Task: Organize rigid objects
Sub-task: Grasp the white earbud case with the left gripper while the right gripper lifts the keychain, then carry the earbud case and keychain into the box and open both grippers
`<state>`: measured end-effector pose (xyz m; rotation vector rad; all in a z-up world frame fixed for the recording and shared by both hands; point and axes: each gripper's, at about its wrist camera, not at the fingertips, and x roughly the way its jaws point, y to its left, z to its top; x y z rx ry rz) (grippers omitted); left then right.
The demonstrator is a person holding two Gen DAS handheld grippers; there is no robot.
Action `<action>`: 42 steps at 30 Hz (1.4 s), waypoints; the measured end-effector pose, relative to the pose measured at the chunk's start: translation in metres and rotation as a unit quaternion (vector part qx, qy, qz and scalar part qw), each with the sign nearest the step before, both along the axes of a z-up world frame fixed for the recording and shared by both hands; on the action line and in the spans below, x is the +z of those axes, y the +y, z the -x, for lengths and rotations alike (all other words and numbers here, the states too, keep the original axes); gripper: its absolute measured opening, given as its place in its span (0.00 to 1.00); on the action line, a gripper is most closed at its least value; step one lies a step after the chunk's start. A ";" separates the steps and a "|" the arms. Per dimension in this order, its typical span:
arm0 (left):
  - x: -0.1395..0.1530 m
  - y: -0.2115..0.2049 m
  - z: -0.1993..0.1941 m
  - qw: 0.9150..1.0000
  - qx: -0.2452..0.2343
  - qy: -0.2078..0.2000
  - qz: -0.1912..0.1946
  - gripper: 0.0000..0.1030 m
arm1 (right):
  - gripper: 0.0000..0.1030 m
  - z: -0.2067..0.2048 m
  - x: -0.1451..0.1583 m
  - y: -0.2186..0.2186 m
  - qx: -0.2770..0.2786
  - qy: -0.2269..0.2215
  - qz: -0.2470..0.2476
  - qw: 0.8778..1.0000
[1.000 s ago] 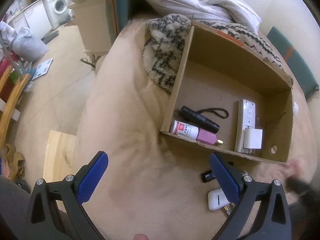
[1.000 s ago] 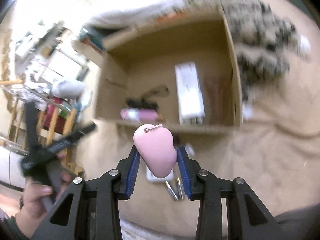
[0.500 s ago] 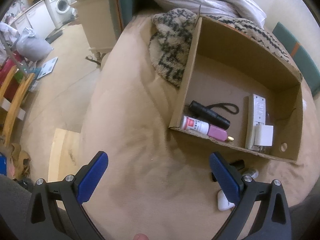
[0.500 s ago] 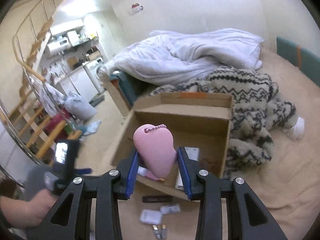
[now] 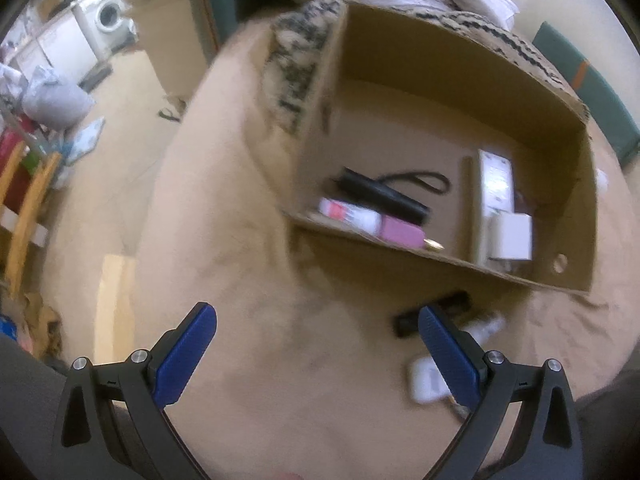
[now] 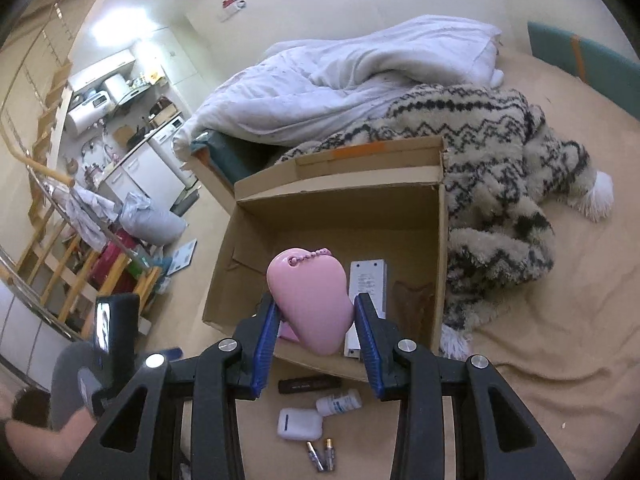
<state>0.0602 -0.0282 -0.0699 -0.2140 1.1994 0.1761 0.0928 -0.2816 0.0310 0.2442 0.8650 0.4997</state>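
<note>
Two grippers: right gripper (image 6: 316, 320) clamps the pink case (image 6: 310, 300) between its fingers, now above the cardboard box (image 6: 332, 200) (view steadier than 0.5 s ago). Left gripper (image 5: 316, 344) gapes wide, empty, and has closed in on the box; black stick (image 5: 434, 312) shows between its fingers.
</note>
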 end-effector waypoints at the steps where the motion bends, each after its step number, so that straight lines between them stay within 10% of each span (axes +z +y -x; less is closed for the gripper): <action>1: -0.004 -0.008 0.000 1.000 0.002 0.010 0.015 0.98 | 0.39 -0.002 -0.002 -0.001 -0.002 0.005 -0.002 1.000; 13: -0.065 -0.061 -0.002 0.989 0.039 0.110 0.090 0.89 | 0.39 -0.003 -0.005 -0.005 0.001 0.021 -0.012 1.000; 20: -0.081 -0.088 -0.003 0.991 0.012 0.133 0.032 0.88 | 0.39 -0.005 -0.010 0.002 0.010 0.026 0.005 1.000; 27: -0.081 -0.093 -0.005 0.992 0.001 0.129 -0.003 0.51 | 0.39 -0.005 -0.012 0.003 0.009 0.027 0.011 1.000; 42: -0.078 -0.058 -0.001 0.991 -0.001 0.129 -0.024 0.51 | 0.39 -0.006 -0.018 0.005 0.002 0.031 0.037 0.999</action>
